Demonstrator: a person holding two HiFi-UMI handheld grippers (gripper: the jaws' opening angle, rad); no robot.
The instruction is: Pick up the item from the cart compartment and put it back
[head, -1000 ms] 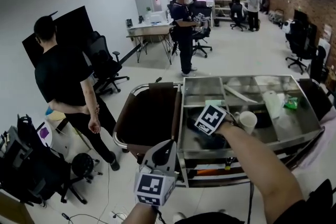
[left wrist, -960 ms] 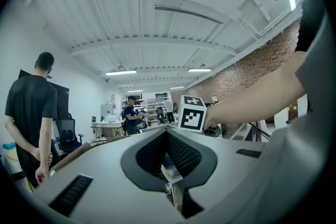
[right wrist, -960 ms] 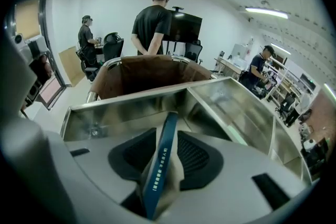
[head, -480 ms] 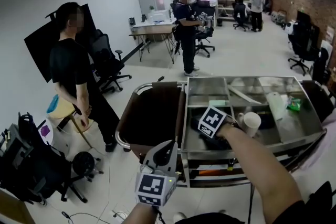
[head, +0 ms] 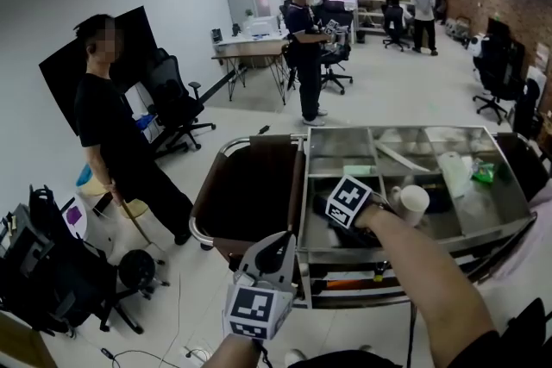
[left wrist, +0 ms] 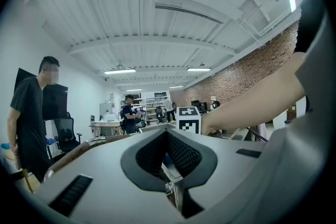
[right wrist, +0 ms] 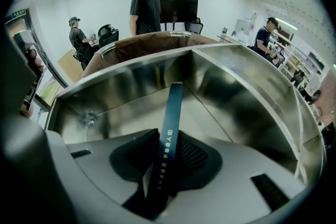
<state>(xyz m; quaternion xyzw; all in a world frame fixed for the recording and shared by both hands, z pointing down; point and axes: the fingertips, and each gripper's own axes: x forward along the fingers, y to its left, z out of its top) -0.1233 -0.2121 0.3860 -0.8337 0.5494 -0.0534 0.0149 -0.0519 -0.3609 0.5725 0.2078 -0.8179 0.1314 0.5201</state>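
Observation:
The steel cart has several open compartments on top. My right gripper reaches down into the front left compartment, its marker cube on top. In the right gripper view a dark blue flat strip with yellow print stands up between the jaws of the right gripper, which are closing and pinch its lower end. Its upper end points at the compartment's far wall. My left gripper hangs in front of the cart, below its edge. The left gripper has its jaws together and nothing between them.
A brown bag hangs on the cart's left end. A white cup, a white roll and a green packet lie in compartments to the right. A person in black stands left, with office chairs and another person behind.
The person in black at the left has turned and shifted position. Both grippers have stayed nearly where they were, the right one still down in the compartment.

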